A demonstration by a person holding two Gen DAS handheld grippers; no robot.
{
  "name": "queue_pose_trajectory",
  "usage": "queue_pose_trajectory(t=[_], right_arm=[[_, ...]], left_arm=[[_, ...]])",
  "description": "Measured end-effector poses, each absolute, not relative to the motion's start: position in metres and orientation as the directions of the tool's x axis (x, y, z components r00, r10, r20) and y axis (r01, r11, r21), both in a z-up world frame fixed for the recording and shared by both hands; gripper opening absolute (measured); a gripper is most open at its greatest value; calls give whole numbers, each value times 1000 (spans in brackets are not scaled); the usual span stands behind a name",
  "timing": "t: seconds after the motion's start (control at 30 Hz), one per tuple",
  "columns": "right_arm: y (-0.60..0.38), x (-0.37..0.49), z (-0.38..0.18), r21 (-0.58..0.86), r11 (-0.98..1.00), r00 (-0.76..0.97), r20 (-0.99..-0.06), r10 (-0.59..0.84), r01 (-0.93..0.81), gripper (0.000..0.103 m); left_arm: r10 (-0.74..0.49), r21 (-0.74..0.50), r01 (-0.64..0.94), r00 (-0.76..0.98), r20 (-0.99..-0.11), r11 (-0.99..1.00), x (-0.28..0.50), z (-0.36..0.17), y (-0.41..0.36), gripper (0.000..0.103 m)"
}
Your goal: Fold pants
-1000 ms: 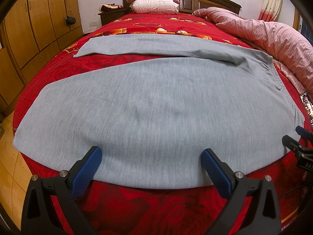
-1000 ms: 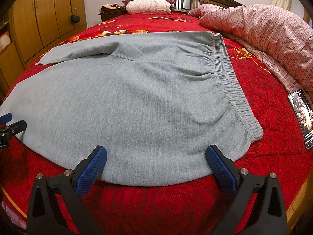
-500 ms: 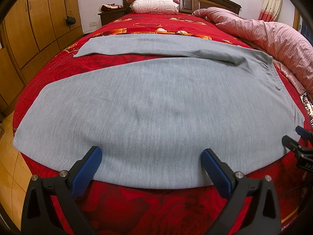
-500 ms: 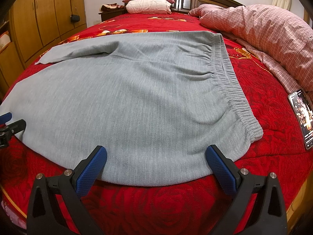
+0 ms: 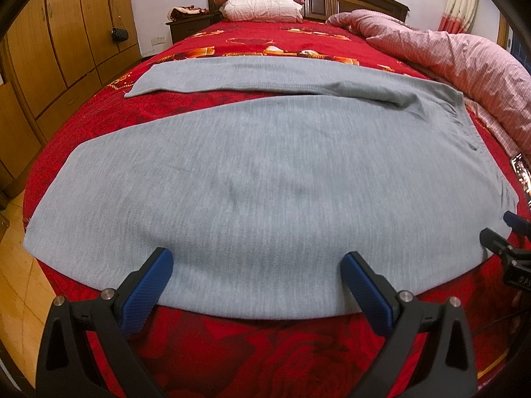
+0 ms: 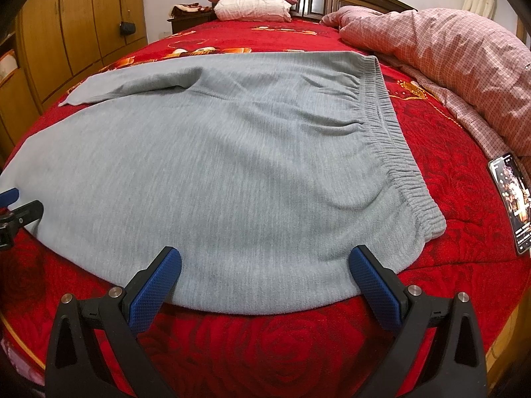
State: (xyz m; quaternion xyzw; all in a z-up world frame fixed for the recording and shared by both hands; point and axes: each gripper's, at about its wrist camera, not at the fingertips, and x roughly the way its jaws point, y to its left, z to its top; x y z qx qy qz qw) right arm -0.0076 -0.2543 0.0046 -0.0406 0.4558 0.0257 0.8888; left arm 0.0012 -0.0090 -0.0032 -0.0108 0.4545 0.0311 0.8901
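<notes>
Grey knit pants (image 5: 252,172) (image 6: 232,165) lie spread flat across a red bedspread, both legs apart, the far leg (image 5: 232,76) running toward the left. Their elastic waistband (image 6: 391,132) is on the right side. My left gripper (image 5: 255,272) is open over the near edge of the near leg, its blue pads (image 5: 149,285) wide apart with cloth lying between them. My right gripper (image 6: 262,272) is open too, straddling the near edge close to the waistband corner. Each gripper shows at the edge of the other's view.
A pink checked quilt (image 6: 448,49) is bunched along the right of the bed (image 5: 99,119). A phone (image 6: 512,199) with a lit screen lies on the bedspread at the right. Pillows (image 5: 262,3) rest against the headboard. Wooden wardrobes (image 5: 49,39) line the left wall.
</notes>
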Motion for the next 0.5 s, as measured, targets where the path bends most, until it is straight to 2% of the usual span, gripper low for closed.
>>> queue_pose_trajectory(t=[0.5], right_arm=[[-252,-6,4,-72,994,570,-822,-10,-86,103]], left_arm=[[56,42,-38,562,-825,998,2,-6,-11,103]])
